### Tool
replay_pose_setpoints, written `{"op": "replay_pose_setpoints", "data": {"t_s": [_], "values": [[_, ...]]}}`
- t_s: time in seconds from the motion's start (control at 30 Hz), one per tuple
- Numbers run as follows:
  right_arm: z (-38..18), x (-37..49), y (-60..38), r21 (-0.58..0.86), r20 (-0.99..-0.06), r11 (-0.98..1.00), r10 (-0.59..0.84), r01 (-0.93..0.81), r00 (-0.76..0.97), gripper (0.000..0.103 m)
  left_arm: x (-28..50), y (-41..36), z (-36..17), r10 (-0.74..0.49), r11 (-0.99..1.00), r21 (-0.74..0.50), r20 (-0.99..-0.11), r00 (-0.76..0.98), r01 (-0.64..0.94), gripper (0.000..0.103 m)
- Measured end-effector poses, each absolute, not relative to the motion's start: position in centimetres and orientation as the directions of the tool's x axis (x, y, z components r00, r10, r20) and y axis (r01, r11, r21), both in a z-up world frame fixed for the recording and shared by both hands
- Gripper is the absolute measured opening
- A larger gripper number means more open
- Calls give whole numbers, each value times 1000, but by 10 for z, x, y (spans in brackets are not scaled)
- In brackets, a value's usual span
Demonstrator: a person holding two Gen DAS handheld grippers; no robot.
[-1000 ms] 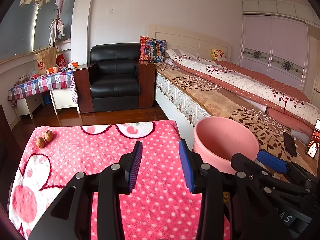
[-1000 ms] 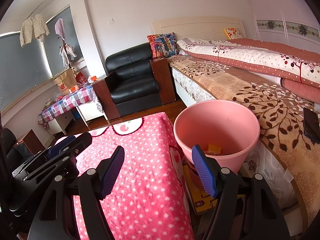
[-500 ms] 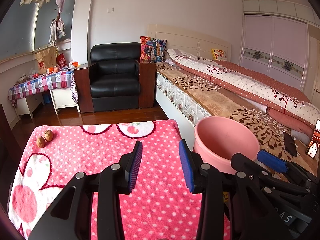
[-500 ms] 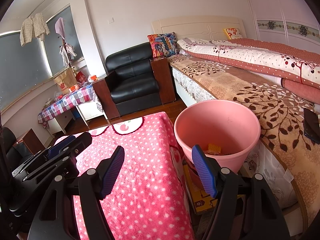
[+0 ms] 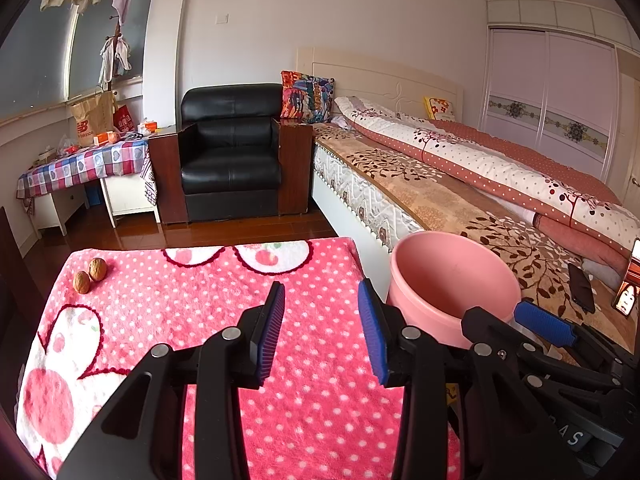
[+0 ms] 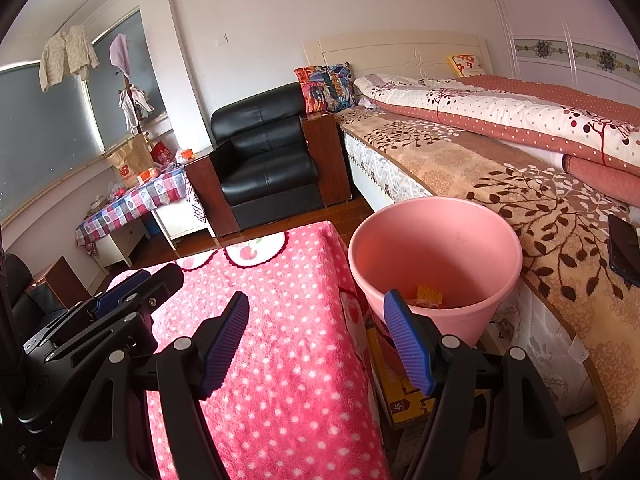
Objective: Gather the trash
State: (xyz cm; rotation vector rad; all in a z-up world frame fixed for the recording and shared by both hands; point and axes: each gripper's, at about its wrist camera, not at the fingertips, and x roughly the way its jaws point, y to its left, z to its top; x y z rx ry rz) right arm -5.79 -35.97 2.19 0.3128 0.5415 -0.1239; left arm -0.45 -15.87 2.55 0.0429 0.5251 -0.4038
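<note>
Walnuts [image 5: 90,275], two of them, sit touching at the far left corner of my pink dotted tablecloth [image 5: 224,292]. They look hard, round and light, so they may roll. I would pinch one across its middle. My left gripper [image 5: 320,330] and right gripper [image 6: 316,340] are both spread wide, holding nothing. My pink bin [image 6: 436,216] stands beside the table.
</note>
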Motion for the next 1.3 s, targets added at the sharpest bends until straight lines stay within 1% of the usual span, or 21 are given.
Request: {"op": "replay_pose_setpoints", "data": {"t_s": [1.3], "values": [[22,-59,-356,257,-533,946,-34,200,846,69,-3,-156,17,-364,920,-66,-507,781,386,38]]}}
